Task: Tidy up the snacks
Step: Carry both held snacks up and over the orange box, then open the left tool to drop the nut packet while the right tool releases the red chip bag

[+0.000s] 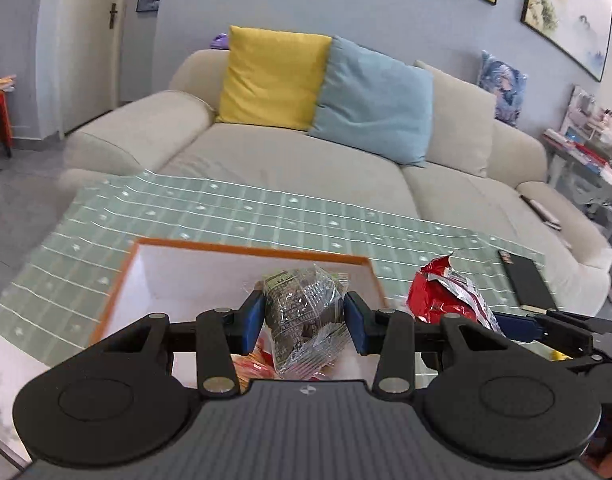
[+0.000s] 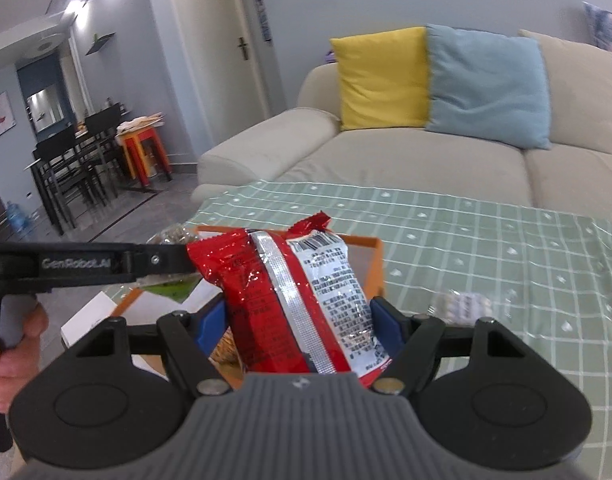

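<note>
Left gripper (image 1: 304, 322): blue pads pressed on both sides of a small clear crinkled packet (image 1: 304, 320) with dark contents and fine print, held upright above the near part of the tray. Right gripper (image 2: 297, 326): blue pads clamped at a wider spread on a glossy red foil snack bag (image 2: 290, 300), puffy, with a silver seam strip down its back and a white printed panel; top edge torn and jagged. Both packs held off the table. Beneath and just beyond them, a shallow rectangular tray (image 1: 242, 249), white inside with an orange rim; more wrapped snacks lie in it, blurred. Tray rests on a table (image 1: 226, 208) covered by a pale green cloth with a white grid and small white motifs. A clear packet of pale round pieces (image 2: 464, 306) lies on the cloth right of the tray. Flat black slab (image 1: 526, 282) at the far right of the table. Beyond: beige fabric sofa (image 1: 290, 164), yellow cushion (image 1: 272, 78) and light blue cushion (image 1: 376, 100), both plump and square.
</note>
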